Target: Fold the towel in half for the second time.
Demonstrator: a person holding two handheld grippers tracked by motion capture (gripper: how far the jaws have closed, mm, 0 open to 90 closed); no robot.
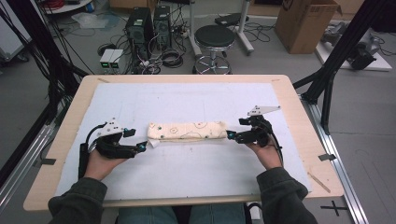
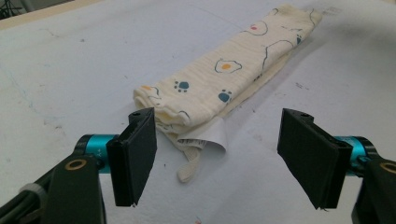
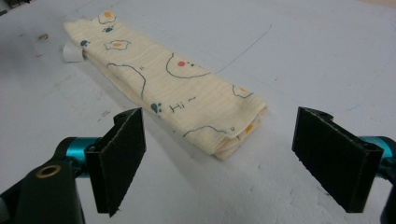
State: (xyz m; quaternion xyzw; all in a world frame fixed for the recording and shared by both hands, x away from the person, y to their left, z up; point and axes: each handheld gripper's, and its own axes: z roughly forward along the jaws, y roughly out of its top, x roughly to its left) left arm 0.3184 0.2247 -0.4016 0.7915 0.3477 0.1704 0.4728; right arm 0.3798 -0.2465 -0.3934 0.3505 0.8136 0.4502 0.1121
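Room: grey floor behind the table, with a black stool [image 1: 214,37], two computer boxes [image 1: 148,24], a cardboard box [image 1: 306,23] and lots of cables.
Table [image 1: 299,100]: light wood, with a white mat [image 1: 187,168] over most of its top.
Cloth [image 1: 187,130]: cream, folded into a long strip, with drawings of eggs and blue paws on it. It lies flat in the middle of the mat, running from left to right.
Tag [image 2: 208,137]: a small white tag and a thin loop stick out of the left end of the cloth.
Left gripper [image 1: 142,146]: held in the left hand [image 1: 100,161], low over the mat, pointing at the left end of the cloth. Its jaws are spread wide. In the left gripper view the near jaw is just beside the cloth end, and nothing is pinched.
Right gripper [image 1: 230,135]: held in the right hand [image 1: 267,154], pointing at the right end of the cloth. Its jaws are spread wide too. In the right gripper view the cloth end lies just past the jaws, and they hold nothing.
Sleeves [image 1: 282,196]: dark green, coming in from the near edge of the table.
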